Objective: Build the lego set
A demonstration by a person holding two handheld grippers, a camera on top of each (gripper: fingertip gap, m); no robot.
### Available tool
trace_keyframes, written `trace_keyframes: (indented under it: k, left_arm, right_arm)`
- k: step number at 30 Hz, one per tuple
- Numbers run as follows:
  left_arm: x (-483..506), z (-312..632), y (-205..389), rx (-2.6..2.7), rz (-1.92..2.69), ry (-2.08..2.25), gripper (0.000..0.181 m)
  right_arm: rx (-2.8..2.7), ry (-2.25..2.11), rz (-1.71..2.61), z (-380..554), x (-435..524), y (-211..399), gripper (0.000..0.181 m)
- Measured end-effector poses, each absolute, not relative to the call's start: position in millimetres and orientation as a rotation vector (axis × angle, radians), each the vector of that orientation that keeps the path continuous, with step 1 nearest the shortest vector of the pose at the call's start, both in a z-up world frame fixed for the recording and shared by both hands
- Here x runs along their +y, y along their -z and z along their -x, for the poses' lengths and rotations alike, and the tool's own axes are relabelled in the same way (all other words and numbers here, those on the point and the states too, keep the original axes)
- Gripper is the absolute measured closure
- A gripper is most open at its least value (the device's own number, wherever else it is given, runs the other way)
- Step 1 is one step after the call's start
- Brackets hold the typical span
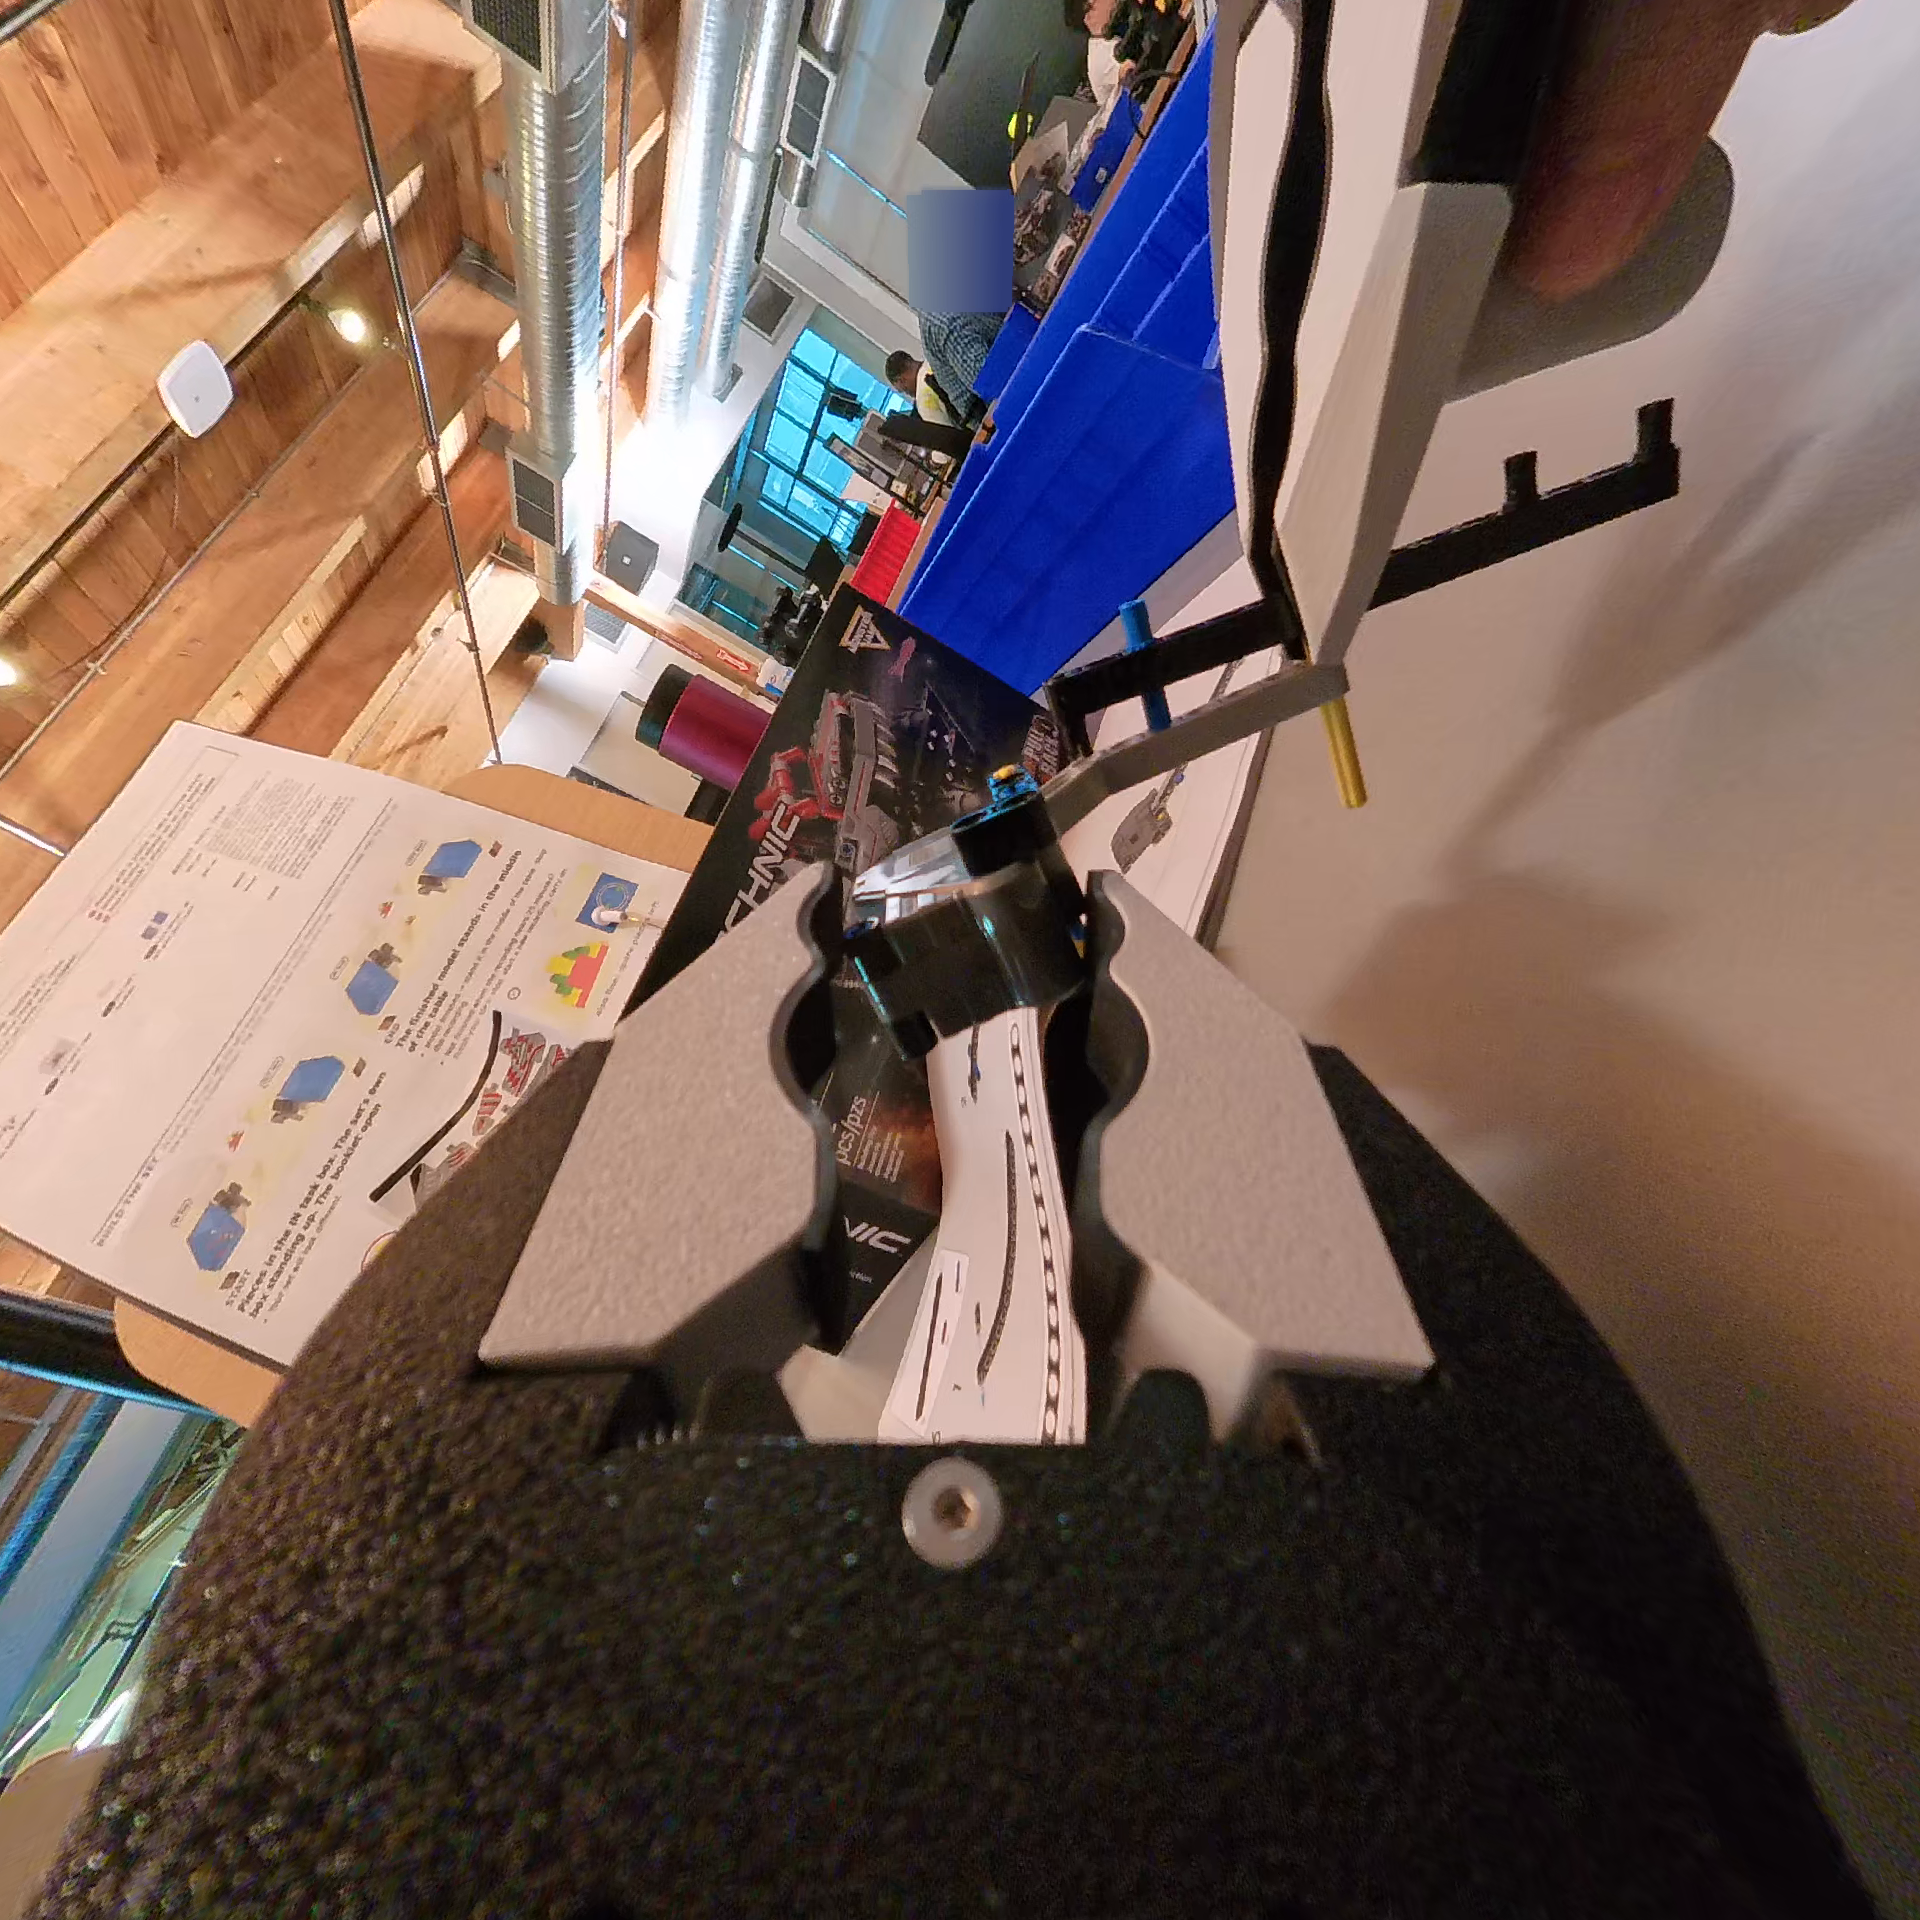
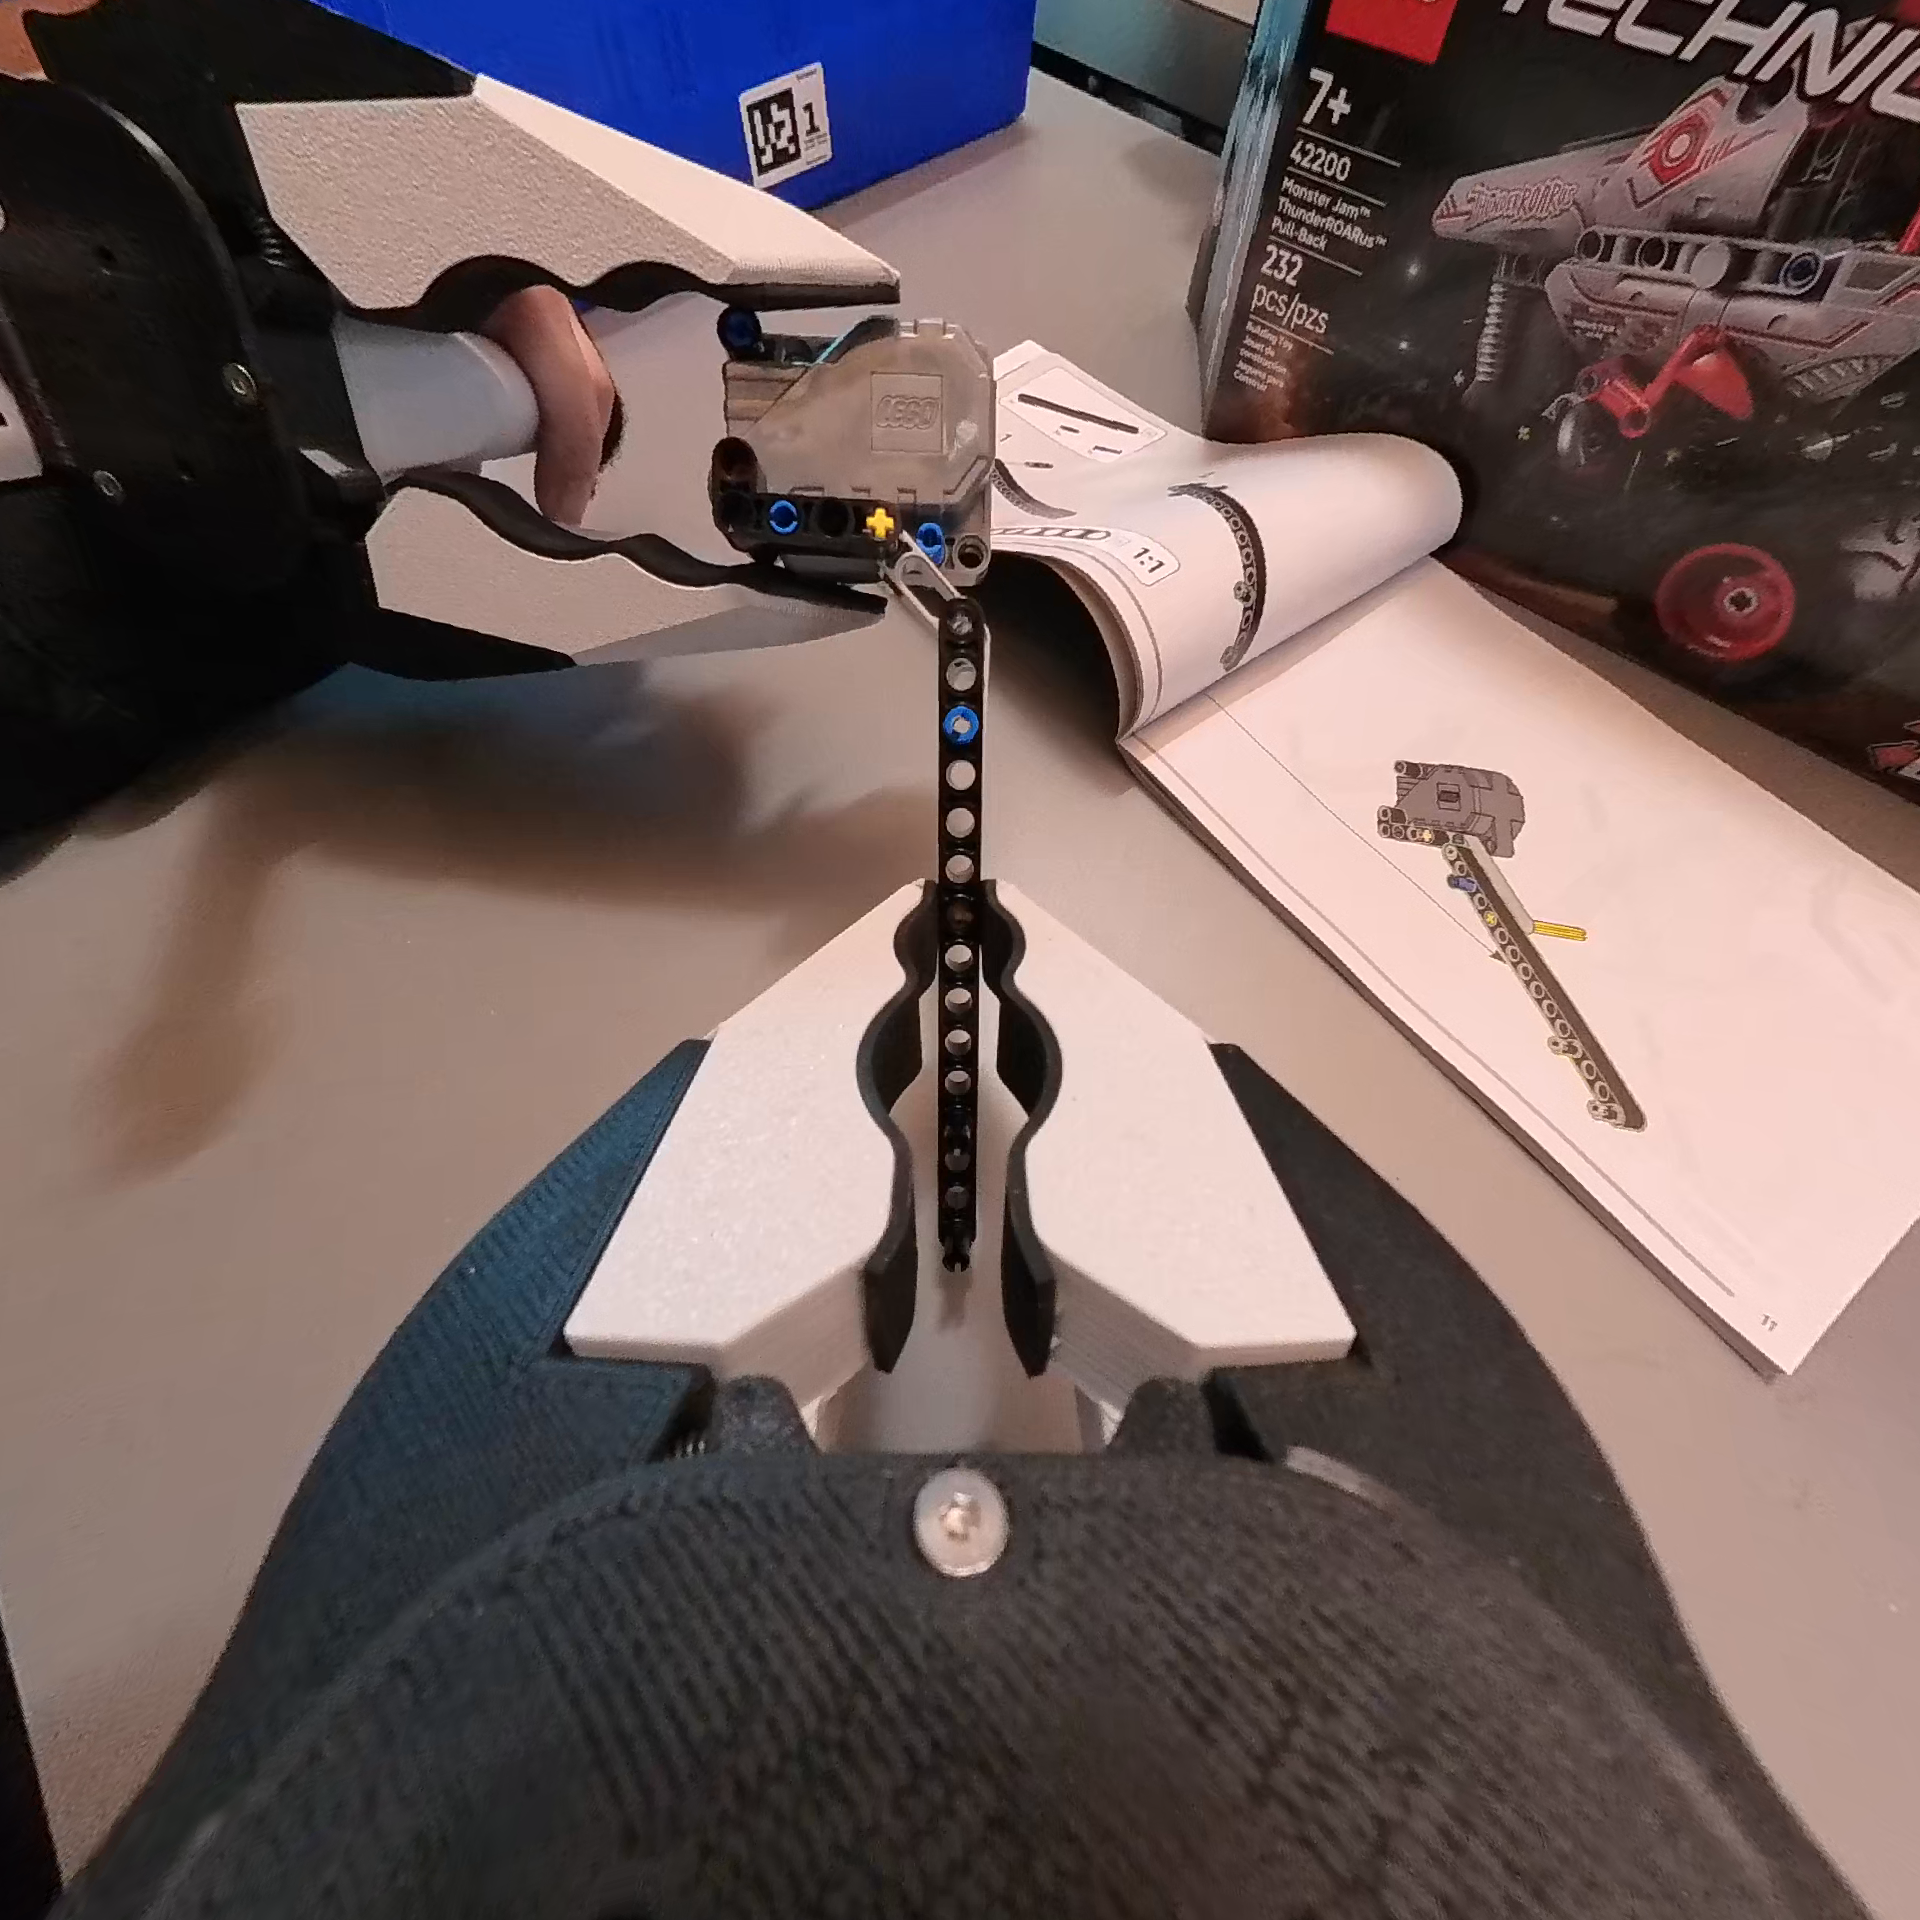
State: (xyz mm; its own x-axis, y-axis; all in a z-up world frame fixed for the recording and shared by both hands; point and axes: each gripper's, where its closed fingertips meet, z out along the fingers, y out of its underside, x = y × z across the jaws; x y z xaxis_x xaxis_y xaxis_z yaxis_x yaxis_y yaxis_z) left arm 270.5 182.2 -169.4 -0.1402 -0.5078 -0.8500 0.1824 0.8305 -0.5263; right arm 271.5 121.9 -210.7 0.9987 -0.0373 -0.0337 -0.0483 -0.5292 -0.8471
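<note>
My left gripper point(image 1: 961, 914) is shut on a grey and black Lego motor block point(image 1: 966, 935). In the right wrist view, the left gripper point(image 2: 888, 447) comes in from the upper left, holding the motor block point(image 2: 862, 436) above the table. My right gripper point(image 2: 958, 894) is shut on a long black beam point(image 2: 958, 810) with holes. A blue pin point(image 2: 961, 724) sits in the beam. The beam's far end meets the motor's lower right corner. In the left wrist view, the right gripper point(image 1: 1314, 649) is at the upper right, with a yellow axle point(image 1: 1340, 753) sticking out below its tip.
The open instruction booklet point(image 2: 1455, 883) lies on the grey table point(image 2: 312, 987) to the right. The Lego box point(image 2: 1610, 260) stands behind it. A blue bin point(image 2: 675, 62) is at the back. A printed sheet on a board point(image 1: 260, 987) stands at the left.
</note>
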Motion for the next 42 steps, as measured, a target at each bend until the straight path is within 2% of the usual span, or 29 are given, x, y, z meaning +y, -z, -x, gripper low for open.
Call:
trace_keyframes:
  k: [12,25,42]
  left_arm:
    - [183.8,-271.1,169.5,1.608,0.286,0.638,0.138]
    - [175.6,-270.2,173.6,1.641,0.254,0.653,0.138]
    - [167.8,-263.7,161.2,1.581,0.196,0.7,0.138]
  right_arm:
    - [0.046,0.002,2.118,-271.6,122.7,209.0,0.177]
    - [-0.179,0.35,2.214,-276.0,117.9,207.4,0.177]
    - [-0.236,0.418,2.204,-273.6,116.1,198.8,0.177]
